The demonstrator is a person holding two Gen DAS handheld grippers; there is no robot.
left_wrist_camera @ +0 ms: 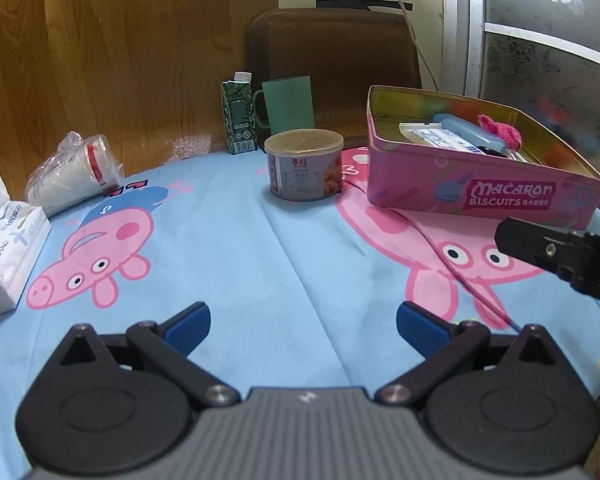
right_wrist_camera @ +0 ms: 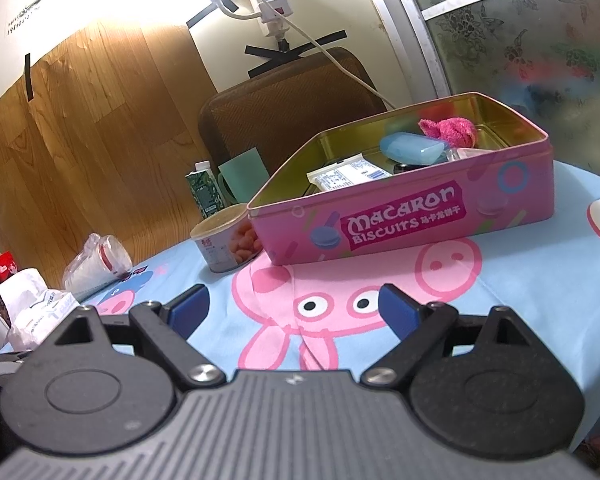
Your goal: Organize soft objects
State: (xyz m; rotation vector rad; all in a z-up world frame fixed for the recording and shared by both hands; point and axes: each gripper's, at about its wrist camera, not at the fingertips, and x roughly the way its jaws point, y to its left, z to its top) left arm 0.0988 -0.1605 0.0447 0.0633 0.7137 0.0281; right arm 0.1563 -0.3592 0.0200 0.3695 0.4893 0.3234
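Both the left gripper (left_wrist_camera: 303, 326) and the right gripper (right_wrist_camera: 294, 308) hang wide apart and empty. The pink knitted cloth (right_wrist_camera: 450, 131) lies inside the biscuit tin (right_wrist_camera: 412, 216); it looks light and floppy, so pinch its bunched middle.

A round tin can (left_wrist_camera: 305, 164) stands on the table's cartoon-pig cloth (left_wrist_camera: 228, 248), with a green carton (left_wrist_camera: 239, 118) and green mug (left_wrist_camera: 288, 102) behind it.
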